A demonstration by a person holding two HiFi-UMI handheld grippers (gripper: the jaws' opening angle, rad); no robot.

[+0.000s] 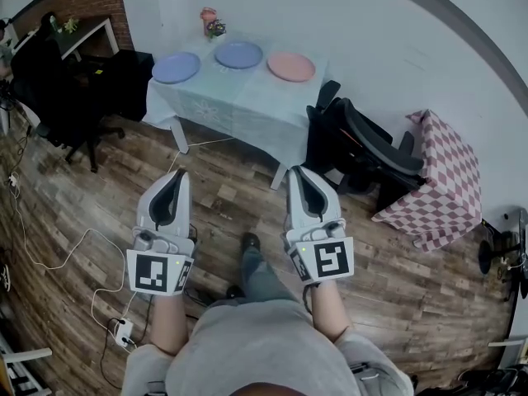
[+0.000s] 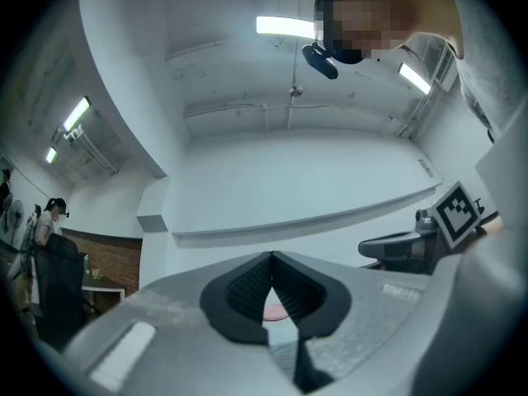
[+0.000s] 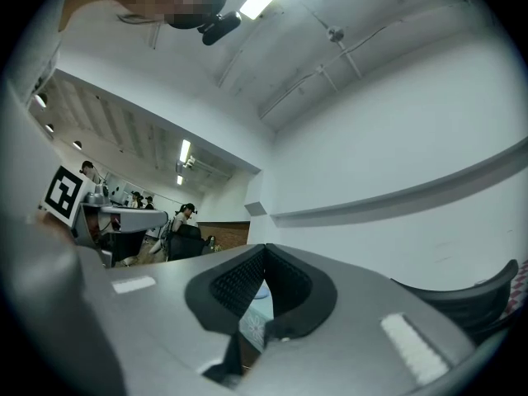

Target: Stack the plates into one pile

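Note:
Three plates lie apart in a row on a small table point(image 1: 239, 106) with a pale cloth, far ahead of me in the head view: a blue plate point(image 1: 176, 67) at the left, a second blue plate point(image 1: 238, 54) in the middle, a pink plate point(image 1: 290, 67) at the right. Both grippers are held low over the wooden floor, well short of the table. My left gripper point(image 1: 177, 174) is shut and holds nothing. My right gripper point(image 1: 298, 172) is shut and empty too. A sliver of the pink plate point(image 2: 275, 313) shows through the left jaws.
A small potted plant point(image 1: 212, 23) stands at the table's back edge. A black office chair point(image 1: 363, 147) sits right of the table, beside a box under a checked cloth point(image 1: 437, 180). Another black chair point(image 1: 49, 81) is at the left. Cables point(image 1: 49, 254) run over the floor.

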